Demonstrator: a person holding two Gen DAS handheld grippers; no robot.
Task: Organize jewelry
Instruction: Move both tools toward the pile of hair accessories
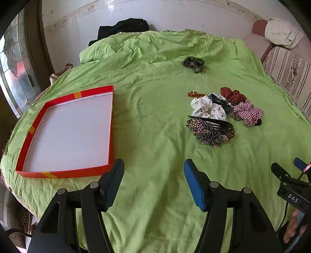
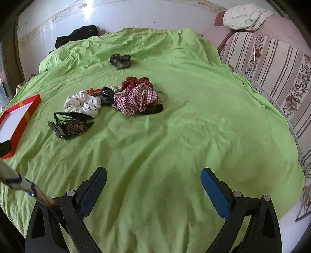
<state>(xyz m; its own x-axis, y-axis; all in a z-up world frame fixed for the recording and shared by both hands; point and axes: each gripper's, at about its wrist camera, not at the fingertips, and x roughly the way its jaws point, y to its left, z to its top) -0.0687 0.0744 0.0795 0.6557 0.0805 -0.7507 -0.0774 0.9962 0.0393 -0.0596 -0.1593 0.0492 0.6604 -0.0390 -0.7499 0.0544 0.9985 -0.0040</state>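
A pile of hair pieces lies on the green sheet [image 1: 151,120]: a white dotted scrunchie [image 1: 208,108] [image 2: 82,104], a checked pink scrunchie [image 1: 247,112] [image 2: 136,101], a red dotted scrunchie [image 1: 232,95] [image 2: 137,81], an amber bead piece [image 1: 195,94] and a rhinestone butterfly clip [image 1: 210,132] [image 2: 69,126]. A dark scrunchie [image 1: 194,63] [image 2: 120,60] lies alone farther back. The red tray [image 1: 64,173] [image 2: 14,139] with a white floor holds nothing. My left gripper [image 1: 153,167] is open over bare sheet beside the tray's near right corner. My right gripper [image 2: 153,177] is open over bare sheet, well short of the pile.
A black garment [image 1: 124,29] lies at the bed's far edge against the white wall. A striped floral sofa [image 2: 272,64] with a white cloth [image 2: 245,17] on it runs along the right. The right gripper's body [image 1: 291,186] and a hand show at the lower right of the left wrist view.
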